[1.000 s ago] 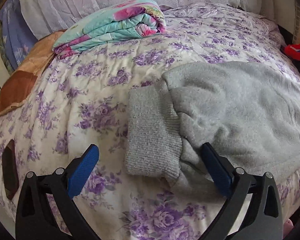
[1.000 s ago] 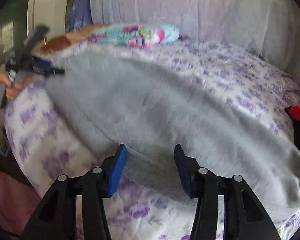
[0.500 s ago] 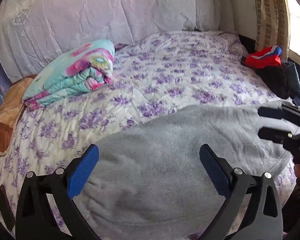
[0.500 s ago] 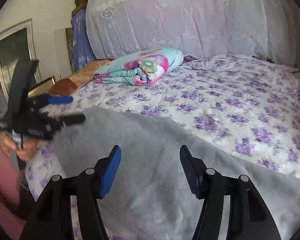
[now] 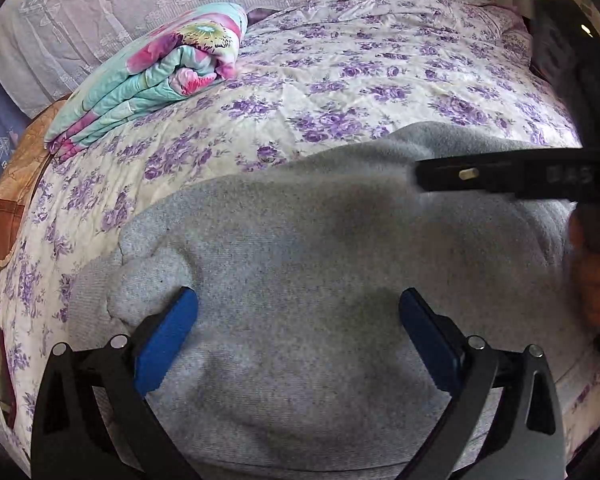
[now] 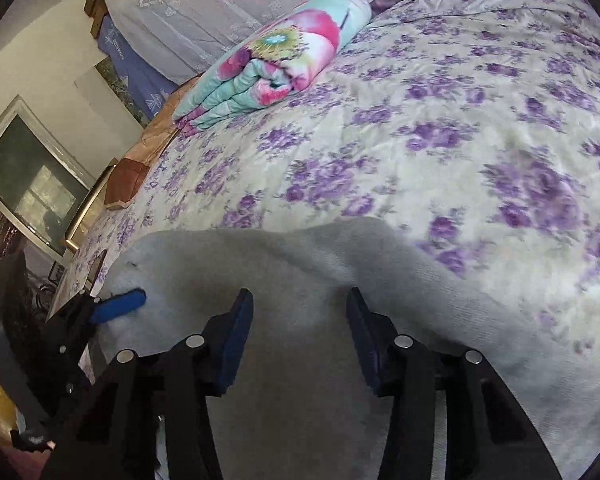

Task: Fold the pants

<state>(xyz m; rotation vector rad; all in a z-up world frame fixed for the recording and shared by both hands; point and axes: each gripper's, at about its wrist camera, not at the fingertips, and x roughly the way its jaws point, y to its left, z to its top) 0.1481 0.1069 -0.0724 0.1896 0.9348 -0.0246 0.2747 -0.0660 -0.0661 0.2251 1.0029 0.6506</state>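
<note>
Pants (image 5: 308, 256), grey, lie on the floral bedspread (image 5: 340, 80) beneath both grippers' parted jaws, which grasp nothing.

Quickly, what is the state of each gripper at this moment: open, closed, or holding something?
Left gripper: open, jaws wide apart over the gray pants, holding nothing.
Right gripper: open, jaws apart above the pants, holding nothing.
</note>
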